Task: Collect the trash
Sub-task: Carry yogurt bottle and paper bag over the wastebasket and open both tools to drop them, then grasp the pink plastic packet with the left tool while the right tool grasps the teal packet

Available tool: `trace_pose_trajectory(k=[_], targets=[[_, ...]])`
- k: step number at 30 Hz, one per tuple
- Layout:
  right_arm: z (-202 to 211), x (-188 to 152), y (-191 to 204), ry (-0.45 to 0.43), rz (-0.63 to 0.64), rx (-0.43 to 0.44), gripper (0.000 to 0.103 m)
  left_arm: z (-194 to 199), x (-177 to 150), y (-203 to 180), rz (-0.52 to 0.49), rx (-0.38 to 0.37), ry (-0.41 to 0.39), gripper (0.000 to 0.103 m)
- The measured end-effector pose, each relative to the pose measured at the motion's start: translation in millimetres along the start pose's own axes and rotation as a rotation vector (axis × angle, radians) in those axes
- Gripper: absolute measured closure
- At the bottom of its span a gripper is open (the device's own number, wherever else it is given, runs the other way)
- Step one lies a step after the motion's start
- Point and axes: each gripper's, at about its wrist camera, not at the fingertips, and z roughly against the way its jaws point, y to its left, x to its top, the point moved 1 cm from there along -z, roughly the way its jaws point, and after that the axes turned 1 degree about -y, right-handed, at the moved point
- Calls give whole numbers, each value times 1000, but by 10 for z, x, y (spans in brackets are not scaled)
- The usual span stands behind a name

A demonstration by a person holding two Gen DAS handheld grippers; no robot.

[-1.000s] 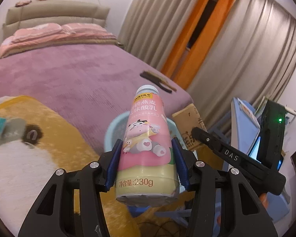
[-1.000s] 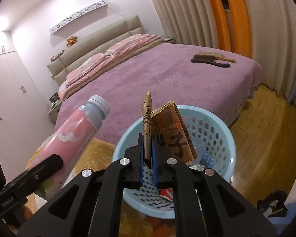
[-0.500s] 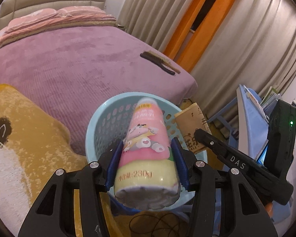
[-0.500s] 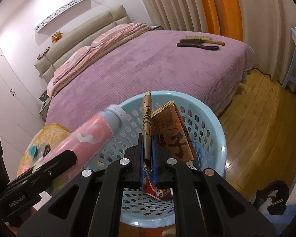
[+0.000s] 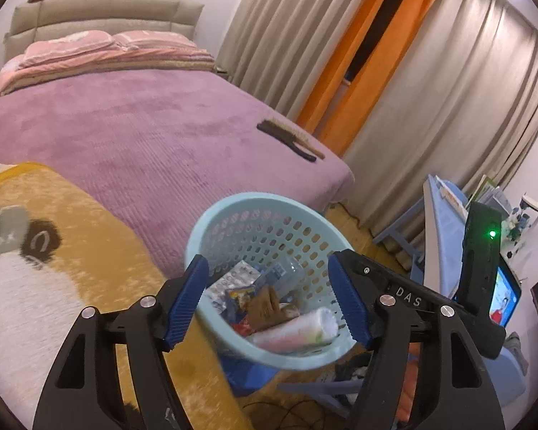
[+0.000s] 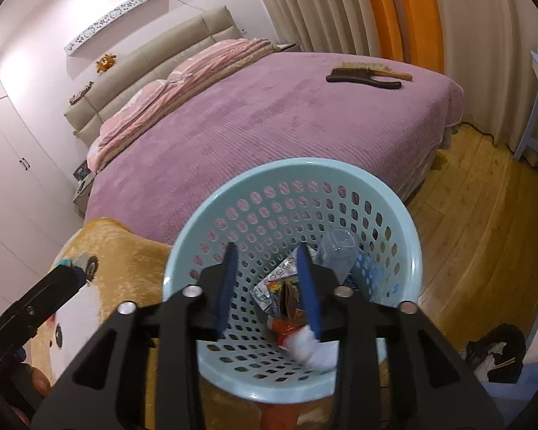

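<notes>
Now both drops done: left gripper jaws just opening, empty; pink yoghurt bottle lies in pale blue perforated plastic basket; right gripper jaws just opening too, brown cardboard piece fallen among wrappers; next trash awaits

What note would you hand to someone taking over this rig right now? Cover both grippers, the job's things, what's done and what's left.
Left gripper: open, jaws just opened, nothing between them.
Right gripper: open, jaws just opened, empty.
Pink yogurt-drink bottle and brown folded cardboard lie in the light-blue perforated plastic basket with other wrappers.
Done: both pieces dropped in.
Left: possibly the small teal-and-grey item on the yellow blanket.
</notes>
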Motion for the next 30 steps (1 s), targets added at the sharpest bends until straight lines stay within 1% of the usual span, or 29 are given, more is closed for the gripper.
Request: trace_pose_trajectory(k=[1,4,10,13,14,16,19,20,22,23,24,26,28,30], targets=[[32,-5,29,-6,3,2,62,75,-9,21,-1,1,-11,35],[143,-20,142,-21,18,24,61,270,-34,81,5,4,-36,31],[346,-94,539,-51,79,80,55,642,-94,245,34,25,-93,31],[421,-135,775,-70,123,106,51,858,-129,385,53,57,-133,24],[449,-155,862,-83,139,115,46,949,-149,445,58,80,-154,21],[485,-189,1011,-103,165,131,40,1099,-169,546,65,127,-184,21],[497,-253,1257,-109,212,161,36,1325,-185,755,77,190,-216,20],[487,-274,1346,-108,232,166,34,1409,-199,852,80,222,-225,21],[465,-318,1501,-113,256,156,30,1549,-229,1047,87,273,-235,20],[442,-347,1600,-121,272,141,29,1599,-236,1142,88,299,-235,18],[420,-370,1673,-121,286,141,29,1660,-249,1281,88,347,-233,18],[345,-421,1836,-99,326,166,29,1731,-270,1482,99,409,-225,17],[244,-471,2016,-69,357,194,29,1770,-290,1729,117,448,-199,15],[163,-513,2212,-71,391,210,29,1771,-308,1918,120,490,-174,15]])
